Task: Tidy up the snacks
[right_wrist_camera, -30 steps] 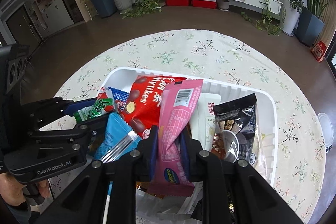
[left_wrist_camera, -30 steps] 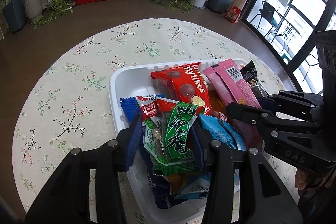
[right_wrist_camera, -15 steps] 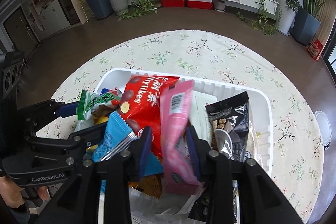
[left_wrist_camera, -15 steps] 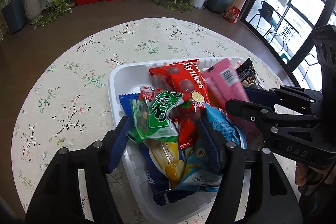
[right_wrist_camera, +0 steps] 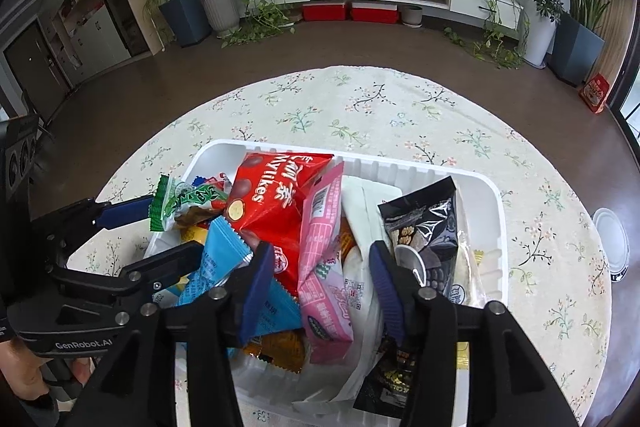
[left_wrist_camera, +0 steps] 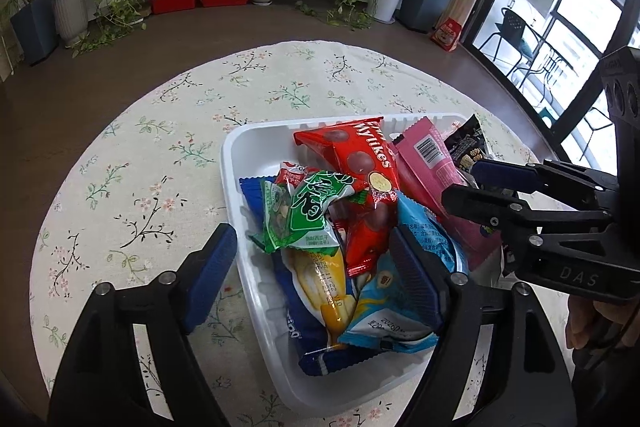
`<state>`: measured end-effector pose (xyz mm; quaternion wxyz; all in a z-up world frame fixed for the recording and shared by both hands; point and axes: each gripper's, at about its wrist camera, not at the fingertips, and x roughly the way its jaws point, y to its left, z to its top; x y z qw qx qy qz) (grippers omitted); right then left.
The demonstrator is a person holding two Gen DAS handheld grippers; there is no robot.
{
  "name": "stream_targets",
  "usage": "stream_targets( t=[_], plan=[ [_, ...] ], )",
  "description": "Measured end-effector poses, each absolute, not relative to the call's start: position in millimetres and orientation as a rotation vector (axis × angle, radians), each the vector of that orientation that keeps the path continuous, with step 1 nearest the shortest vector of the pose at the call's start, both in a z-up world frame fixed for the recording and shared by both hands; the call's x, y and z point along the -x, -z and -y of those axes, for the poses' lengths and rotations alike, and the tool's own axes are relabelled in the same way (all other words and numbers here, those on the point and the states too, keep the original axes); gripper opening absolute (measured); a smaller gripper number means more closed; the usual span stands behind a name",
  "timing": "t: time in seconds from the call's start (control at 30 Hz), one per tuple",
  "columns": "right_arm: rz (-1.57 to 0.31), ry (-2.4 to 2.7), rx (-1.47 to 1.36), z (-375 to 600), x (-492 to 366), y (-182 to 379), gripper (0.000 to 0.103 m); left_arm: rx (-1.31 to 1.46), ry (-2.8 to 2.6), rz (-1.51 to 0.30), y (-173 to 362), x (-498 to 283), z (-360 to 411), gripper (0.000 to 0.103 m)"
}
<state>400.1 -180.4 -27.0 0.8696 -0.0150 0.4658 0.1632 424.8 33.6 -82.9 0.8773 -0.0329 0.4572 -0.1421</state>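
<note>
Both tongs are spread wide, gripping nothing: left gripper point(left_wrist_camera: 316, 275) above the green pack point(left_wrist_camera: 304, 211), right gripper point(right_wrist_camera: 320, 287) above the pink pack point(right_wrist_camera: 324, 255), probably because everything's already heaped in the tray point(left_wrist_camera: 232, 163).

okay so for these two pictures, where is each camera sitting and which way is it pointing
Left wrist: on the left gripper, looking down its open fingers at the white tray of snacks; the right gripper and a hand show at right.
Right wrist: on the right gripper, open over the pink packet; the left gripper shows at left.
Shared: tray, red Mylikes bag, floral tablecloth, TV wall.
</note>
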Motion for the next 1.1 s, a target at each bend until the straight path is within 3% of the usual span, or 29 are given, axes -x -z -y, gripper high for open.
stream_targets(
  t=[0.13, 0.37, 0.8, 1.1],
  plan=[
    [-0.958, -0.333, 0.013, 184, -396, 21, 0.064, 0.067, 0.28, -0.941, 79, -416, -39, 0.082],
    [-0.903, -0.316, -0.028, 196, -381, 3, 0.076, 0.082, 0.252, -0.884, 62, -385, -45, 0.103],
    [-0.854, -0.3, -0.188, 234, -302, 3, 0.087, 0.023, 0.229, -0.67, 27, -260, -25, 0.103],
    [-0.776, -0.279, -0.227, 262, -211, 0, 0.087, -0.042, -0.025, -0.58, 17, -154, 11, 0.103]
  ],
)
